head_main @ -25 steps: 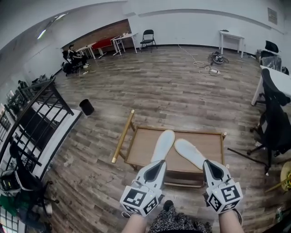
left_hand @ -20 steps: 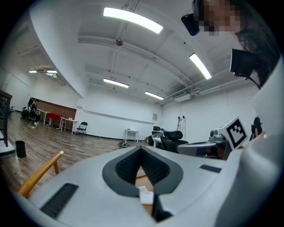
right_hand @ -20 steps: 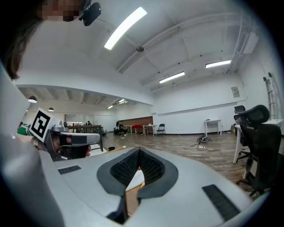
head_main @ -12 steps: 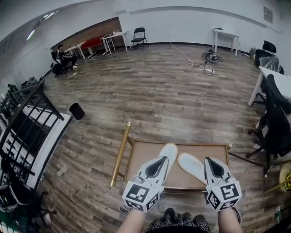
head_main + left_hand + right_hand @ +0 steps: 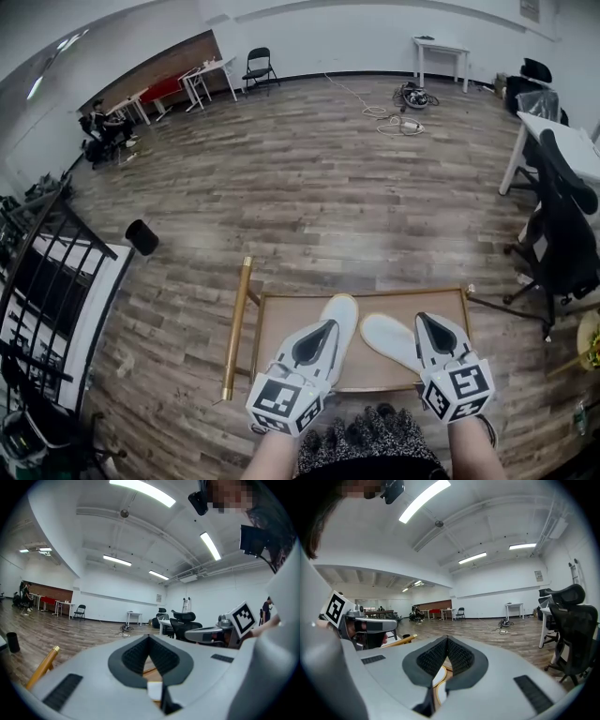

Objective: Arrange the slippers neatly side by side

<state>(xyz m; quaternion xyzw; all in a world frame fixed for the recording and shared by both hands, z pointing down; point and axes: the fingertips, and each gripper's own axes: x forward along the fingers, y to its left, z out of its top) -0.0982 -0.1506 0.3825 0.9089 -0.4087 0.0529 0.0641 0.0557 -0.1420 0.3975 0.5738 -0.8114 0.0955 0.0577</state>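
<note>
holding both tongs clenched on nothing, you have the left gripper point(image 5: 328, 325) over the near part of the left slipper point(image 5: 341, 311) and the right gripper point(image 5: 421, 319) by the near end of the right slipper point(image 5: 384, 336). both white slippers lie on the low wooden table point(image 5: 281, 323), far ends close and near ends spread. whether your tips touch them is unclear from above.

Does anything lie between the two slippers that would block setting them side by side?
Nothing visible does: only bare table shows between left slipper and right slipper; left gripper and right gripper cover their heel ends.
</note>
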